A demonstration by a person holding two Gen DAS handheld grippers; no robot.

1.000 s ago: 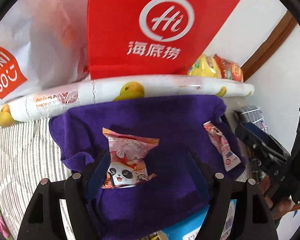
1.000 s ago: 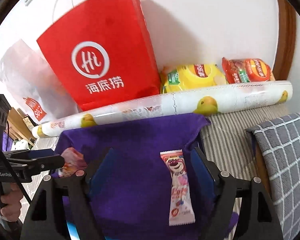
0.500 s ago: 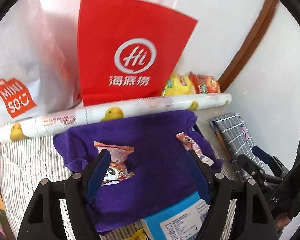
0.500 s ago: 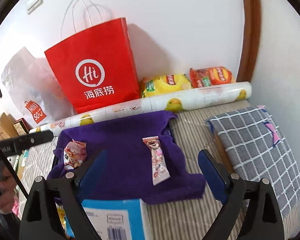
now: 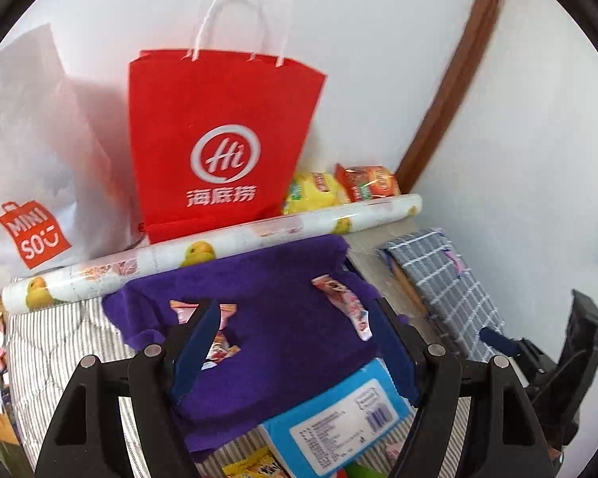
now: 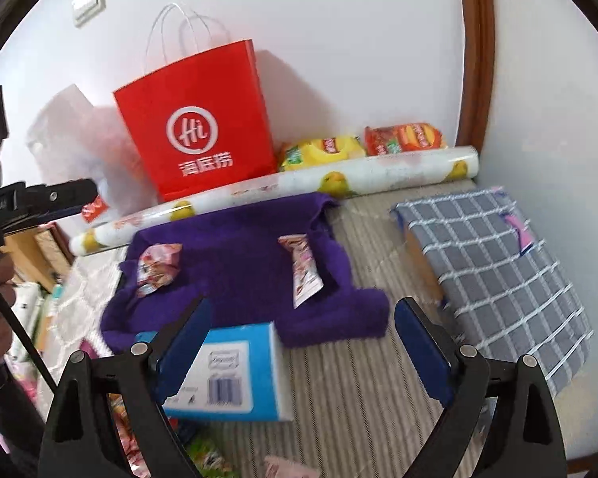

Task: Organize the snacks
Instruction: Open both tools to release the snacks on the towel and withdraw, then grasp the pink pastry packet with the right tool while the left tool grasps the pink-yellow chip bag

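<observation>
A purple cloth (image 5: pixel 283 318) (image 6: pixel 239 263) lies spread on the striped bedding. On its left part rests a pink panda snack packet (image 6: pixel 155 269), half hidden behind a finger in the left wrist view (image 5: pixel 221 342). A long pink snack bar (image 5: pixel 347 306) (image 6: pixel 303 275) lies on the cloth's right part. A blue box (image 5: pixel 339 418) (image 6: pixel 227 370) sits at the cloth's near edge. My left gripper (image 5: pixel 295 350) hovers above the cloth, open and empty. My right gripper (image 6: pixel 303 350) is open wide and empty, hanging over the box and the bedding.
A red paper bag (image 5: pixel 219 151), a white plastic bag (image 5: pixel 32 183), a duck-print roll (image 6: pixel 283 195) and two chip bags (image 6: pixel 323 151) line the wall. A grey checked cushion (image 6: pixel 494 271) lies on the right. More snack packets (image 5: pixel 255 466) lie at the near edge.
Both grippers have drawn back and upward from the cloth, leaving the two snacks lying there. The right jaws have widened. The blue box has come into view.
</observation>
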